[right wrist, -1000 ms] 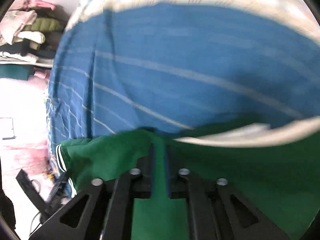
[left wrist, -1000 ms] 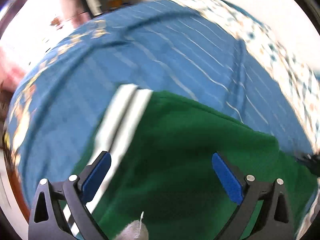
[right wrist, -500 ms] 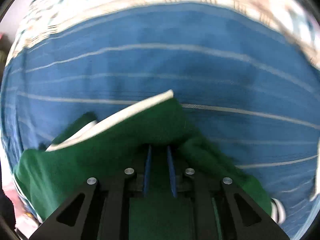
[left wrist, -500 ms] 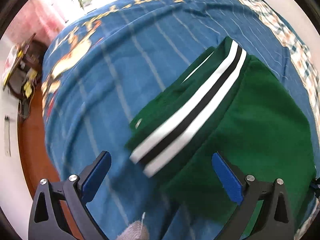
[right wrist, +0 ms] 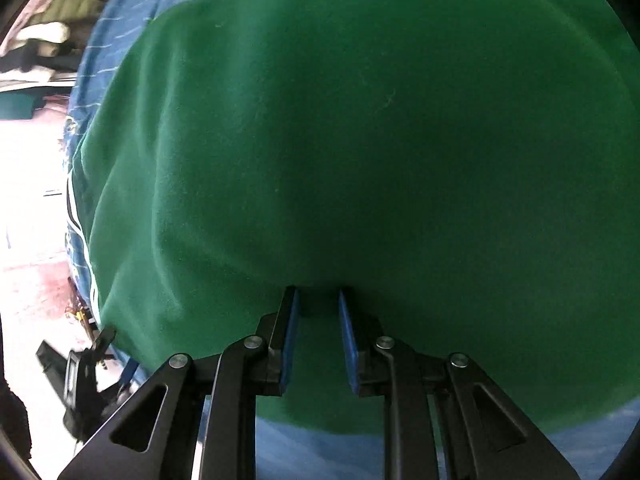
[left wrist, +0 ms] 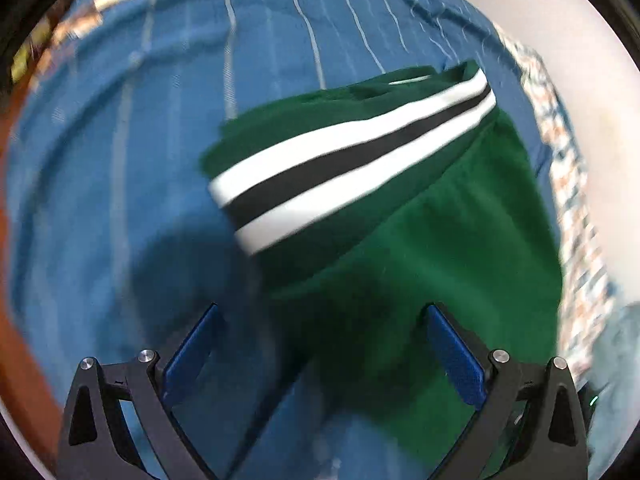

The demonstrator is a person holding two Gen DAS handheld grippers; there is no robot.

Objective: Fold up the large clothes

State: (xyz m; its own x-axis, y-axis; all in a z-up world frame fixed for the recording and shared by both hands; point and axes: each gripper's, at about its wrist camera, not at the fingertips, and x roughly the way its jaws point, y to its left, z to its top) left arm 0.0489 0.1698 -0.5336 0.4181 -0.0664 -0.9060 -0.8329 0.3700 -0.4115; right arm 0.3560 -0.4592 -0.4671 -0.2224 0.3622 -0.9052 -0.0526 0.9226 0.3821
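Fold laid: right tongs [right wrist: 316, 300] opening off the green garment [right wrist: 360, 140]; left tongs [left wrist: 320, 328] wide, empty; next, smoothing

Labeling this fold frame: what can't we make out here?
- Garment type: right wrist view is filled by the green garment; its outline is cut off.
- Right gripper: jaws opening; whether the cloth between them remains pinched is unclear.
- Left wrist view: motion blur smears the striped band and blue bedspread.
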